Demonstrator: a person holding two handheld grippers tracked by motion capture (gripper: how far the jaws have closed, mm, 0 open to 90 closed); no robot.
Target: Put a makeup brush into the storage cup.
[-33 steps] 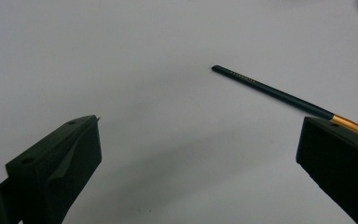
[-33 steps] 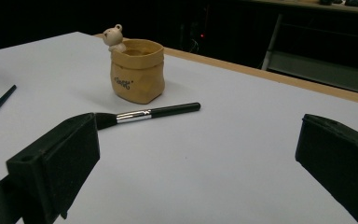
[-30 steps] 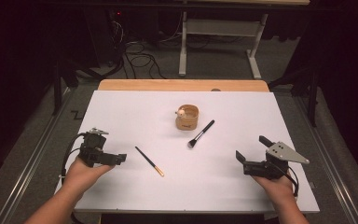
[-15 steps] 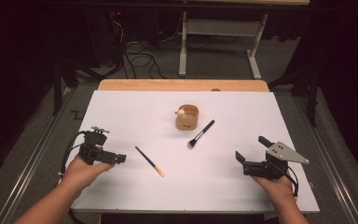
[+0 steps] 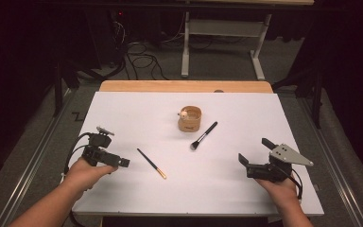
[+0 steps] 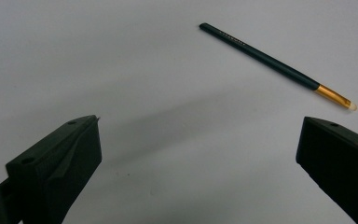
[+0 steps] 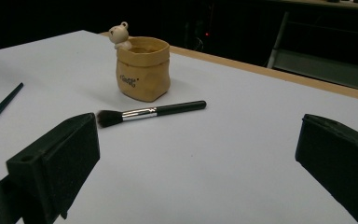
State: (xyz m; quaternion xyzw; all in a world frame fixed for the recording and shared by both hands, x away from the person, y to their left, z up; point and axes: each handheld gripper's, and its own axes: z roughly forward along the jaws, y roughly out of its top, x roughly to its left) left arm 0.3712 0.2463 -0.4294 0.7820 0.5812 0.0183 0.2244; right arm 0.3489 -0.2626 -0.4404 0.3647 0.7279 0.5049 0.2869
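Note:
A tan sack-shaped pot [image 5: 189, 119] [image 7: 142, 69] with a small bear figure on its rim stands upright mid-table. Just right of it lies a black-handled makeup brush [image 5: 203, 135] [image 7: 151, 112] with dark bristles. A thin dark green brush with a gold ferrule [image 5: 151, 163] [image 6: 276, 66] lies left of centre. My left gripper [image 5: 123, 162] [image 6: 200, 175] is open, low over bare table, a short way left of the thin brush. My right gripper [image 5: 242, 161] [image 7: 198, 170] is open near the front right, facing the pot and makeup brush, holding nothing.
The white table top [image 5: 137, 113] has a wooden strip [image 5: 184, 86] along its far edge. Beyond it, on the dark floor, stand a metal frame [image 5: 222, 33] and loose cables [image 5: 142, 56]. A rail [image 5: 33, 156] runs along the left side.
My left gripper has drifted slightly toward the table's front. The right gripper, pot and both brushes have stayed put.

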